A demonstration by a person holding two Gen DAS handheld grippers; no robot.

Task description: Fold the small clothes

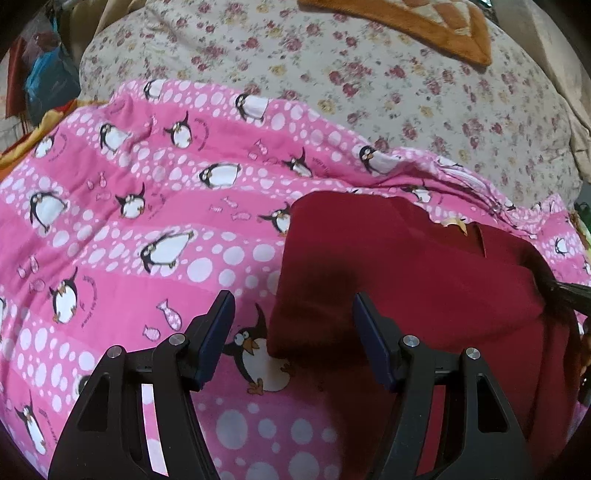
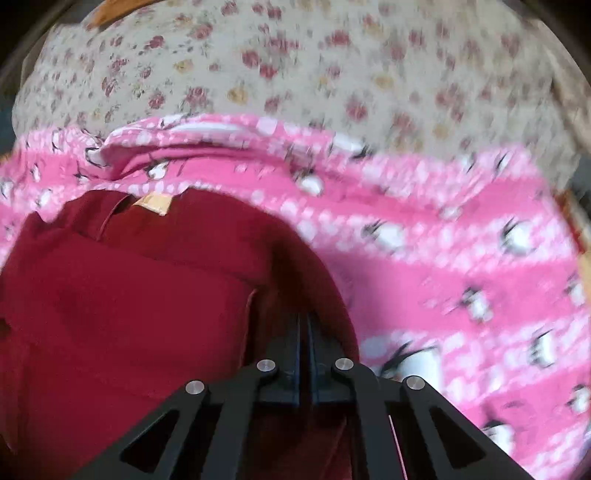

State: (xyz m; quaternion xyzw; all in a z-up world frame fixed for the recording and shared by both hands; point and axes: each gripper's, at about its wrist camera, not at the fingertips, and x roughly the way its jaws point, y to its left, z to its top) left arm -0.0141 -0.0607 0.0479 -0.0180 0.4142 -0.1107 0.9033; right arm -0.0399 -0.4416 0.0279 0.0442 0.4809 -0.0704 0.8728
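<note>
You are partway through a fold on the dark red garment [image 1: 424, 280], which lies on the pink penguin-print blanket [image 1: 129, 229] spread over the bed, nearer the blanket's right edge than its left, with its tan label [image 2: 153, 203] just short of the blanket's far, rumpled edge. It already looks doubled over on itself, with a straight folded border toward the blanket's middle, so I judge the first fold made and the next one beginning.

Your right hand-held gripper [image 2: 304, 332] has its jaws pressed together over the garment's right-hand rounded edge; red cloth rises around the fingers, and it looks pinched between them, though the exact bite is hidden by the fingers themselves. Your left hand-held gripper [image 1: 291, 339] stands wide apart and holds nothing: one finger is over the blanket, the other over the garment's near left corner, with that corner lying between them.

The next move, as I read it, calls for you to close the left on that corner so both sides travel together, then carry the cloth over evenly and lay it down flat. The soft blanket may drag along, so lift clear before moving across.

Beyond the blanket lies a cream floral bedcover [image 1: 369, 85], with an orange plush cushion [image 1: 424, 26] at the far edge. Blurred clutter [image 1: 40, 81] sits off the bed's far left.
</note>
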